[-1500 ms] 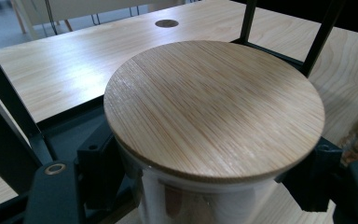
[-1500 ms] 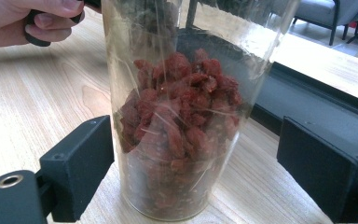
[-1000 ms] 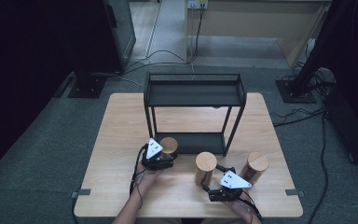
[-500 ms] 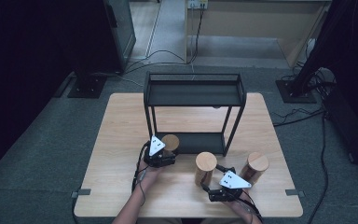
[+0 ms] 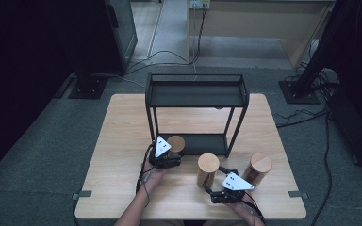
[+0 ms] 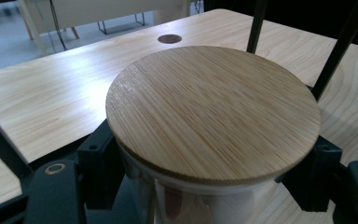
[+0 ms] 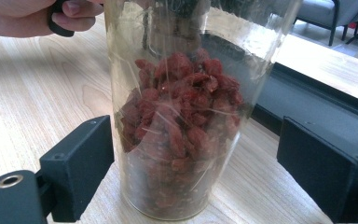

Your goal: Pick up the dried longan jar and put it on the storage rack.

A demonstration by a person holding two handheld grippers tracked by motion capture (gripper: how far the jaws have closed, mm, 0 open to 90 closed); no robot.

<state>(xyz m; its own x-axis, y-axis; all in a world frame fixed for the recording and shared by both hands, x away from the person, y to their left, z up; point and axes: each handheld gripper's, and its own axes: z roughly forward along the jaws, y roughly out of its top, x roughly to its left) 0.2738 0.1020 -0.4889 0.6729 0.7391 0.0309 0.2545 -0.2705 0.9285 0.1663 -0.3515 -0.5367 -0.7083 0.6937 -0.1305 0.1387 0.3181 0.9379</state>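
My left gripper [image 5: 173, 151] is shut on a glass jar with a round bamboo lid [image 5: 175, 142], right at the front left corner of the black rack's lower shelf [image 5: 205, 143]. In the left gripper view the lid [image 6: 214, 112] sits between the two black jaws, which press on the jar's sides. My right gripper [image 5: 217, 181] stands open near the table's front edge, pointing at a second bamboo-lidded jar [image 5: 208, 167]. In the right gripper view that jar [image 7: 182, 116], part full of red dried berries, stands between the jaws with a gap on each side.
A third lidded jar [image 5: 258, 167] stands just right of the right gripper. The two-tier black rack [image 5: 195, 94] occupies the middle of the wooden table [image 5: 122, 127]. A hand [image 7: 28, 16] grips the left gripper behind the berry jar. Cables and dark stands lie on the floor beyond.
The left gripper and its jar have shifted slightly to the right, toward the rack's lower shelf. The right gripper and the other two jars have stayed put.
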